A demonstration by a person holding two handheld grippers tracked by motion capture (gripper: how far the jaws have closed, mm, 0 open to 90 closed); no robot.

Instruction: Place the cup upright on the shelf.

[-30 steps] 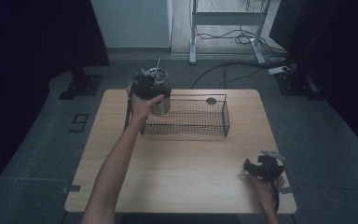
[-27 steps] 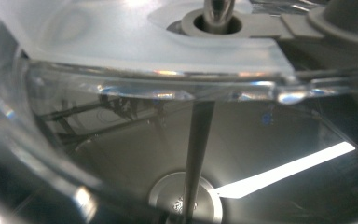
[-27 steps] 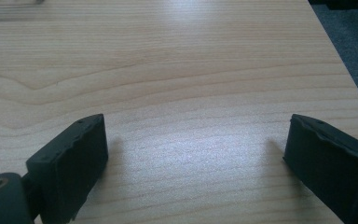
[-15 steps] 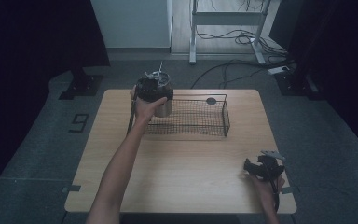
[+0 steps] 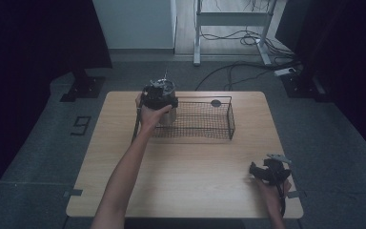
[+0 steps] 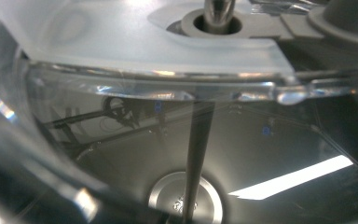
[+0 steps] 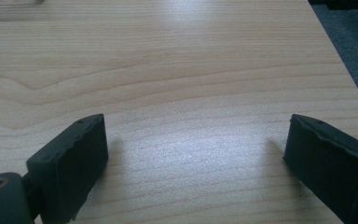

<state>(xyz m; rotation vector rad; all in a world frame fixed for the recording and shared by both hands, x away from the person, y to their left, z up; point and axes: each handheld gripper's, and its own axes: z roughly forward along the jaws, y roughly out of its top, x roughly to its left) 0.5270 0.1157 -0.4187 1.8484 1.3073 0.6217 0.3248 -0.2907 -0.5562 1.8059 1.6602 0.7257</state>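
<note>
Likely rigid, smooth, slippery clear-walled jug (image 6: 168, 140) with shaft inside, held by left claw (image 5: 158, 95) over wire basket (image 5: 205, 125); pinch unclear; best gripped at rim; right claw (image 7: 196, 154) spread on desk (image 7: 177, 70).

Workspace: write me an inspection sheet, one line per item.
Surface: pale wooden table, bare around the right claw.
Job's things: clear lidded container with a metal rod through its lid, at the left end of the black wire basket; whether it is inside or above it cannot be told.
Clutter: small dark round object by the basket's far rim.
Grippers: left claw at the container, jaws hidden; right claw open, low over the table's near right corner.
Cables: several on the floor beyond the table.
Surroundings: metal frame legs, dark curtains, a "9" marked on the floor.
</note>
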